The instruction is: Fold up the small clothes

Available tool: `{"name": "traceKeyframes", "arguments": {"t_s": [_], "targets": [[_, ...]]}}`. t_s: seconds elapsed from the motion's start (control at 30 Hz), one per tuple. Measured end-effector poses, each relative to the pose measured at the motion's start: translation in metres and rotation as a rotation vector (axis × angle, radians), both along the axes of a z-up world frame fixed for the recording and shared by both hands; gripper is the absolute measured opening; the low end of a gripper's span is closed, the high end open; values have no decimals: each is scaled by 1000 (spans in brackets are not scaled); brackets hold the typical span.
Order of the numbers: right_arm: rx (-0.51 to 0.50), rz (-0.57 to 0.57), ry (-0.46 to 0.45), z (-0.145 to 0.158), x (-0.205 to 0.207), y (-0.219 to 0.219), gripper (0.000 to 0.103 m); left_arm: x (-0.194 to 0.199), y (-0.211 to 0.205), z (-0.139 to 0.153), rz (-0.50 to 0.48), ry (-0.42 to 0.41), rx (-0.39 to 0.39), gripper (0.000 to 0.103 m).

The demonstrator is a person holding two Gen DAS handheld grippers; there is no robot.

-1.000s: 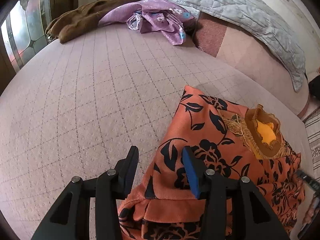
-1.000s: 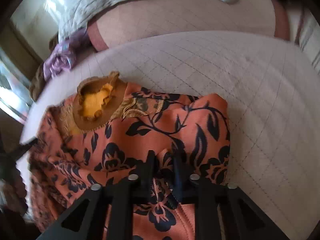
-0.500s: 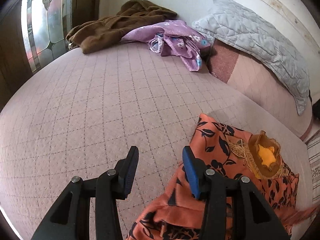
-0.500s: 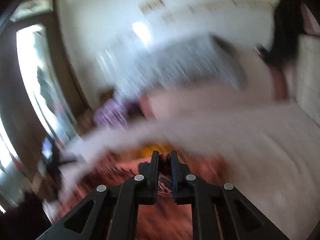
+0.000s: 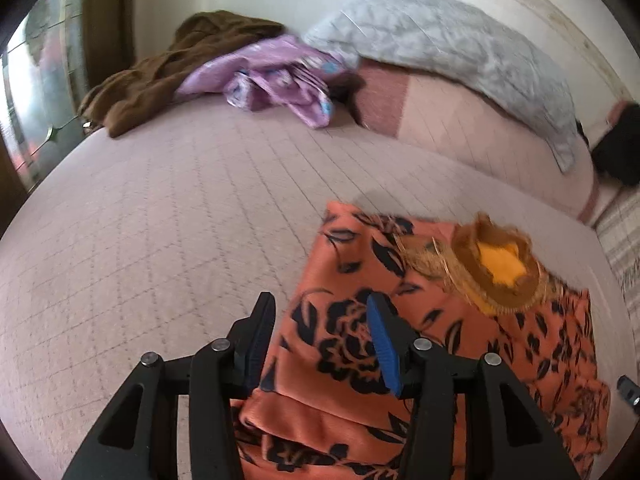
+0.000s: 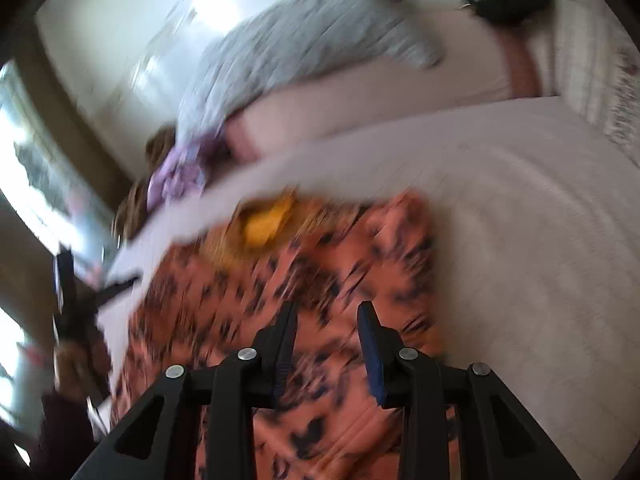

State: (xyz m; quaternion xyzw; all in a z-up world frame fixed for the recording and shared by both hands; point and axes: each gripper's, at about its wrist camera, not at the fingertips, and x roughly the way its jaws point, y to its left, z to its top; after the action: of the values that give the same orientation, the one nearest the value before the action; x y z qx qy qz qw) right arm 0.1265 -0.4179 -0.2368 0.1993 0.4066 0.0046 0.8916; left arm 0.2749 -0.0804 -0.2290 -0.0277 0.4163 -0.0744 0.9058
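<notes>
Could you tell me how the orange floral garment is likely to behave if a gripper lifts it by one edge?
The orange garment lies in soft folds on the bed, so it would probably droop limply. It looks thin, likely light. Its frilled neckline may shift and undo the fold.

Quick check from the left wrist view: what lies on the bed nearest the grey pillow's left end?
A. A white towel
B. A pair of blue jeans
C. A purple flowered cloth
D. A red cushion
C: the purple flowered cloth is bunched at the left end of the grey pillow, with a brown garment further left.
</notes>
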Motion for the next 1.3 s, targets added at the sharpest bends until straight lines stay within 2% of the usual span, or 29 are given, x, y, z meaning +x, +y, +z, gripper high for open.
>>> {"name": "traceKeyframes", "arguments": {"t_s": [0.07, 0.13, 0.17, 0.23, 0.3, 0.33, 0.37, 0.4, 0.47, 0.53, 0.63, 0.73, 0.83, 0.9, 0.97, 1.03, 1.1, 1.3], "targets": [[-82, 38, 54, -7, -4, 22, 34, 3, -5, -9, -23, 47, 4, 50], [-81, 49, 124, -21, -10, 28, 34, 6, -10, -22, -27, 112, 63, 50], [-55, 80, 232, -39, -10, 30, 34, 7, -13, -27, -26, 129, 119, 52], [-56, 105, 336, -58, -15, 29, 34, 5, -17, -30, -44, 127, 166, 53], [-72, 97, 301, -50, -21, 29, 34, 2, -14, -26, -48, 127, 150, 53], [-67, 76, 264, -41, -23, 25, 34, 0, -11, -23, -48, 125, 134, 53], [-39, 31, 187, -28, -26, 16, 34, -1, -8, -22, -46, 120, 125, 53], [-27, -2, 158, -23, -28, 10, 36, -3, -5, -20, -43, 111, 123, 53], [-22, -121, 121, -18, -31, -10, 74, -5, -1, -19, -39, 94, 133, 53], [-13, -178, 116, -21, -32, -22, 75, -5, 2, -19, -39, 85, 140, 53], [-18, -195, 125, -26, -30, -30, 70, -7, 2, -19, -44, 79, 143, 53], [-84, -161, 147, -31, -20, -23, 47, -10, -4, -18, -59, 63, 153, 53], [-173, -111, 196, -42, -10, -4, 42, -11, -10, -17, -68, 50, 156, 53], [-261, -95, 233, -49, -7, 7, 33, -13, -12, -17, -69, 47, 161, 53], [-328, -83, 229, -49, -10, 14, 19, -13, -13, -16, -67, 38, 170, 53], [-343, -82, 227, -48, -13, 16, 12, -14, -13, -15, -62, 23, 184, 53], [-368, -80, 214, -45, -16, 19, 8, -15, -12, -14, -53, 11, 193, 53], [-445, -103, 100, -24, -18, 28, 7, -15, -5, -7, -18, -19, 171, 53]]}}
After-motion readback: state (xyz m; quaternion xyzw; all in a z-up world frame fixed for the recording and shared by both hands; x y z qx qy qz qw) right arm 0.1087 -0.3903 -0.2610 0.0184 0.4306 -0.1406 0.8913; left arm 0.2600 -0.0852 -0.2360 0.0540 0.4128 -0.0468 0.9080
